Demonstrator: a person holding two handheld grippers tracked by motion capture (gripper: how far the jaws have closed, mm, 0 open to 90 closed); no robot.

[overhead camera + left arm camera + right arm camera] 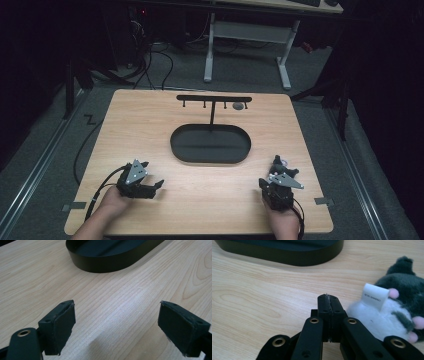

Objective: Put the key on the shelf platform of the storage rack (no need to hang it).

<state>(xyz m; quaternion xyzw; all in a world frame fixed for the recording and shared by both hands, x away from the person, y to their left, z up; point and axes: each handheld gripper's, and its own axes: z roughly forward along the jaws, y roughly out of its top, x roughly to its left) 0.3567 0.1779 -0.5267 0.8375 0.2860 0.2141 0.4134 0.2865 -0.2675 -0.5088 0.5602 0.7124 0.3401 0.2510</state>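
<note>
The tray (210,144), a black oval dish, is taken as the landmark; it is set near the middle of the table (150,125), and a black T-shaped rack (213,100) with small hooks rises from its far side. The left gripper (150,186) is held by a hand (111,201) near the table's front edge, to the front left of the tray and well apart from it. In the left gripper view its jaws are seen spread wide, with bare wood between the pads (61,326) and nothing gripped; the tray wall (105,263) is seen beyond them. The right gripper (276,162) is held to the front right of the tray, also near the front edge. In the right gripper view its jaws are seen pressed together, pad against pad, with nothing pinched between them (329,300). The plush toy (392,305), grey and white with pink spots and a white label (374,296), lies on the table just beside the shut jaws, on their right in that view, to the front right of the tray. Whether the toy touches the gripper cannot be told. In the high view the toy is seen as a small pale patch at the gripper's tip (283,161).
</note>
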